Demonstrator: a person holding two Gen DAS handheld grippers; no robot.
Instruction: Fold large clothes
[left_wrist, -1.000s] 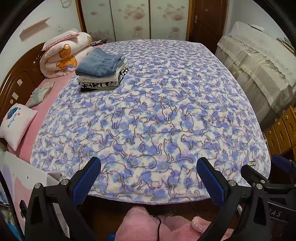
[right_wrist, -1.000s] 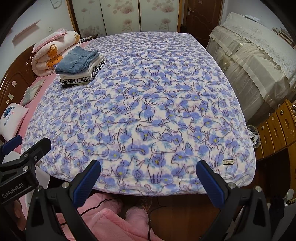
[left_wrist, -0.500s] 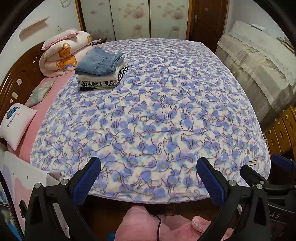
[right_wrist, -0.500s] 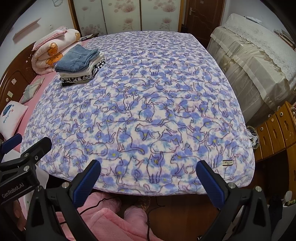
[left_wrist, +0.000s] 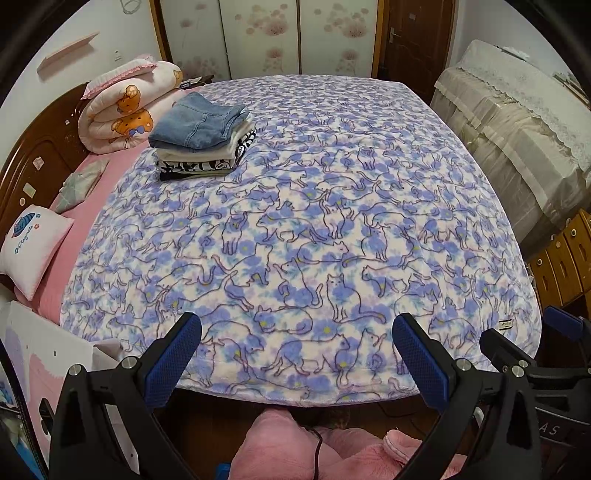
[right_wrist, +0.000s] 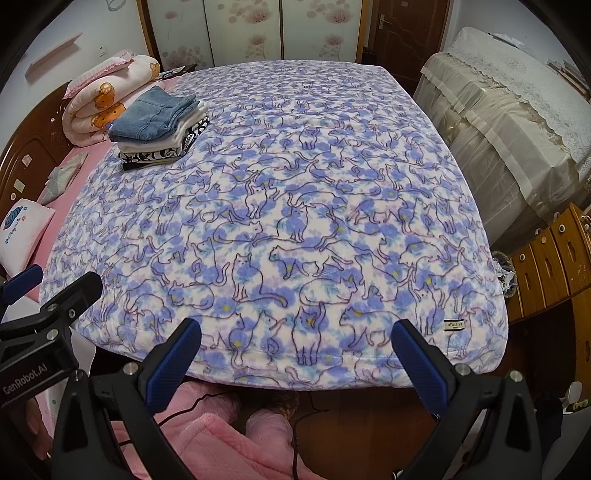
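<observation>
Both views crept nearer; blanket (left_wrist: 314, 221) lies lengthwise away, both jaws wide, empty.

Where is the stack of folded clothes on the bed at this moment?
In both views the stack of folded clothes lies on the cat-print blanket at its far left corner, beside the rolled quilt near the headboard.

— Premises type?
— Domestic bedroom. Bed (left_wrist: 480, 236) with cat-print blanket (left_wrist: 314, 229), wooden headboard (left_wrist: 33, 166), pillow (left_wrist: 31, 247), rolled quilt (left_wrist: 122, 107), folded clothes stack (left_wrist: 201, 136), floral wardrobe doors (left_wrist: 266, 37).
</observation>
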